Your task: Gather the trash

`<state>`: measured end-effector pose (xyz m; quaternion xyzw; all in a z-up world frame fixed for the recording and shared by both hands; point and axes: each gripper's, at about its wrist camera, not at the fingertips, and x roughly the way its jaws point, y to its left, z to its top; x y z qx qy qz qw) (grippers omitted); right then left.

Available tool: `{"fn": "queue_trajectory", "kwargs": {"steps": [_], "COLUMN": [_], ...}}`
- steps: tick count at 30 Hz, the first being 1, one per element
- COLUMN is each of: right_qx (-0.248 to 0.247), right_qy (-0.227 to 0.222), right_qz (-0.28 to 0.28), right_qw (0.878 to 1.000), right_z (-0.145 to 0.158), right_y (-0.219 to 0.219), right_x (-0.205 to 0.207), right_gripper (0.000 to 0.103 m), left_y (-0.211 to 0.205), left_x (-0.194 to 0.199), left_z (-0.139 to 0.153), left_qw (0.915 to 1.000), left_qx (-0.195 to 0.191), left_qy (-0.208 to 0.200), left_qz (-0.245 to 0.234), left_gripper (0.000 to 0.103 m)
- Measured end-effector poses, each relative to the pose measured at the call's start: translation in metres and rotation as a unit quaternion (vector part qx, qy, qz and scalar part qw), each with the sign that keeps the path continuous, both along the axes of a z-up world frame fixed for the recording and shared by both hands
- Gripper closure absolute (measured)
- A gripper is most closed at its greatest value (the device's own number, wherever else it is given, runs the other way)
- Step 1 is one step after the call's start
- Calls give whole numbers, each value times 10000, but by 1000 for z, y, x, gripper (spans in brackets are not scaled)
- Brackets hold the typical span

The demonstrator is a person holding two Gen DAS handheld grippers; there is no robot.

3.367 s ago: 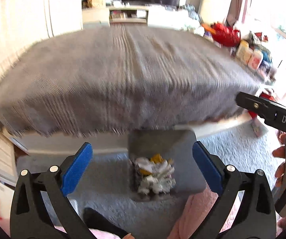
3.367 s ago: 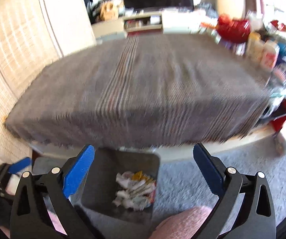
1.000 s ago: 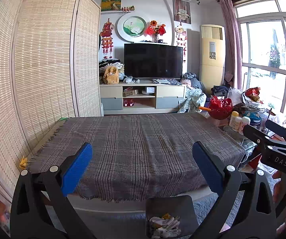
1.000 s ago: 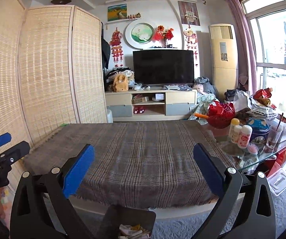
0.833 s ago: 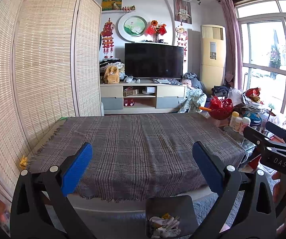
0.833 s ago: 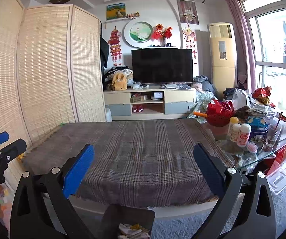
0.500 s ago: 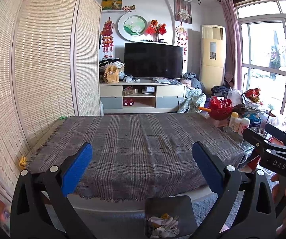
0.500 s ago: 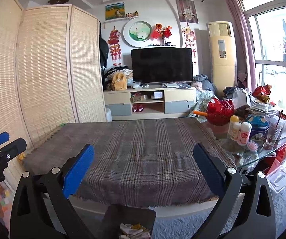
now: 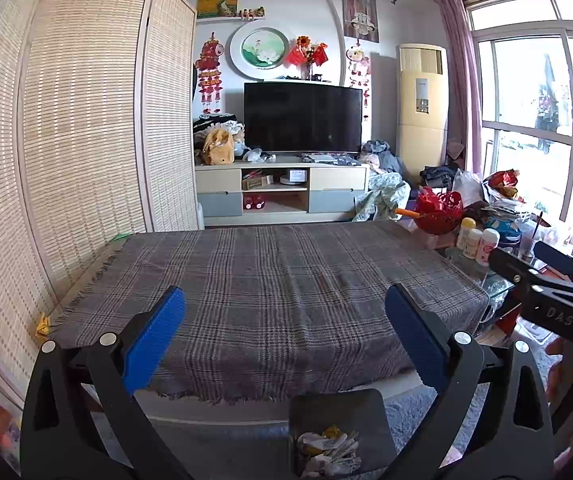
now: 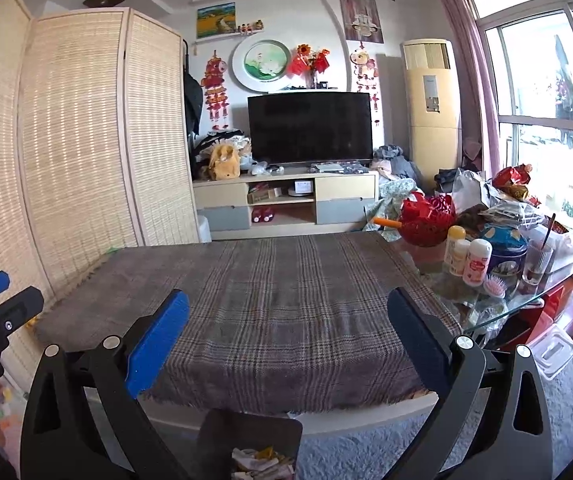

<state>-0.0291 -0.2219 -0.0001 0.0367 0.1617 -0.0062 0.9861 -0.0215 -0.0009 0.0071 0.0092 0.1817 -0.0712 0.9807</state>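
Holding both the left gripper (image 9: 285, 330) and right gripper (image 10: 288, 332) wide apart and empty, you seem finished: the trash (image 9: 326, 454) sits in the bin (image 9: 338, 404) below the bare tabletop (image 9: 270, 280). Next, scan for strays.

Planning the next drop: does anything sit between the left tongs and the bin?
Nothing visible does. The left tongs are open and empty; the bin sits on the floor just below them, its top uncovered with crumpled trash inside.

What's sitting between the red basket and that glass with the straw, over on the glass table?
In the right wrist view, pale bottles and a blue round tin stand between the red basket and the glass.
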Motion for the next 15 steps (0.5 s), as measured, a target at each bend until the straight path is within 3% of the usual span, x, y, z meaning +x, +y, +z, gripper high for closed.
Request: {"fn": "queue_trajectory", "kwargs": {"steps": [15], "right_qx": [-136], "right_qy": [-44], "right_qz": [17], "right_qw": [9999], "right_z": [6], "right_y": [4], "right_x": [-3], "right_gripper": [3], "left_y": [7], "left_x": [-5], "left_z": [8], "left_qw": [9999], "left_qx": [-64], "left_qy": [-100], "left_qz": [64], "left_gripper": [8]}}
